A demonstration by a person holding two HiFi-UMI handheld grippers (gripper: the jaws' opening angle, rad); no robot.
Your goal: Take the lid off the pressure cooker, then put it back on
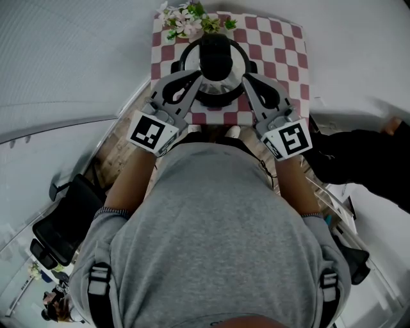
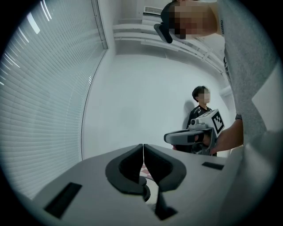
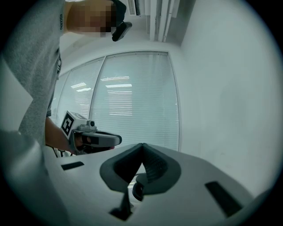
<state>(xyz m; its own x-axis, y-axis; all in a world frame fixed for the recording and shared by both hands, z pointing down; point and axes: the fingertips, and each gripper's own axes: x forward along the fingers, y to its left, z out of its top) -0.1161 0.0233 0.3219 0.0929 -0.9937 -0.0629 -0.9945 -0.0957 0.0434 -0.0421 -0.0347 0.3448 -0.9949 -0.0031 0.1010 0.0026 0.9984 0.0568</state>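
The left gripper has its jaws pressed together with nothing between them. The right gripper is the same: jaws closed and empty. Seen from the head view, both are held over the near edge of the table, which is covered in a red-and-white checked cloth. Their tips angle in toward each other, one on either side of the pressure cooker. Whether they touch it cannot be told.

The cooker stands about midway between the table's left and right edges, somewhat nearer the near edge. Its lid, dark with a black handle on top, appears to be sitting on the pot.

With the lid on and both grippers empty, the task is either not yet started or already finished, and these pictures cannot say which. If it has not started, both lifting the lid off and putting it back are still to do.

The lid hides whatever is in the cooker. A spray of artificial flowers lies at the table's far left corner, and no vase can be made out under it.
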